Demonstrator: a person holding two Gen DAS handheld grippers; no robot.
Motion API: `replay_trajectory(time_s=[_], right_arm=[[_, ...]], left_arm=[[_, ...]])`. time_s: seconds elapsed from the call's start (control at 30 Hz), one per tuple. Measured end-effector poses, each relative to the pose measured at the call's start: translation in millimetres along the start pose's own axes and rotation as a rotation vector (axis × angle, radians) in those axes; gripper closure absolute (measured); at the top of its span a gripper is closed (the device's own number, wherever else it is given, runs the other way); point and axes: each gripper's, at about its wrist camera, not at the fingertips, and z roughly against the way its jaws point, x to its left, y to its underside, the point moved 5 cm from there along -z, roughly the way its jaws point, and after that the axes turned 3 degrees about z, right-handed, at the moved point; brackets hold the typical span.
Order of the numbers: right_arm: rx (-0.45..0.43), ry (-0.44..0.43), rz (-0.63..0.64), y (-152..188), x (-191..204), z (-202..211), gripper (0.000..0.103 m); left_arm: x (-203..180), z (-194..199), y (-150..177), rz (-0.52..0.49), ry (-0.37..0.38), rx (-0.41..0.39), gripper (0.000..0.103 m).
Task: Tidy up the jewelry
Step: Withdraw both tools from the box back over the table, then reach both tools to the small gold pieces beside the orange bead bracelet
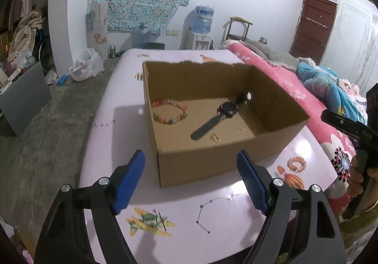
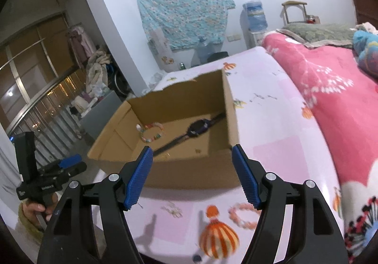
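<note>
Pink bracelet point(image 2: 243, 215) on table, watch point(image 1: 218, 117) lying diagonally in box point(image 1: 205, 164)

Open box top, clear table in front, bed crowding the right

The cardboard box point(image 1: 208, 122) stands open-topped on the table point(image 1: 179, 223), its four walls the only barrier to what lies inside; a black watch point(image 1: 219, 117) stretches across the floor toward 2 o'clock and a bead bracelet point(image 1: 169, 111) lies at 10 o'clock, leaving bare cardboard at the near right corner. Between the box's near wall and the left gripper point(image 1: 191, 183), whose jaws stand apart and empty, the table is free. At 3 o'clock a pink bracelet point(image 1: 296, 164) lies on the table, the right gripper point(image 2: 190, 179) also spread, and the pink bed point(image 1: 283, 79) hems that side.
</note>
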Motion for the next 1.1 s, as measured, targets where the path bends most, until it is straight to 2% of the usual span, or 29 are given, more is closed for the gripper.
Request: replay_trajectory(time_s=[0.3,0.47,0.77,1.1], right_arm=[[0.134,0.011,-0.008,47,-4,-11,0.037],[0.192,0.010,0.028,64,8,-29,0.051],[0.280,-0.009,0.068,88,34,-66,0.064],[0.309,0.050,0.172,96,52,-90,0.073]], left_arm=[[-30,-25,43,-0.075,0.030,0.089,0.025],[-53,-45,61,-0.136,0.064,0.119,0.025],[-71,-71,73,-0.244,0.055,0.147,0.042],[-70,-85,73,-0.240,0.066,0.178,0.048]])
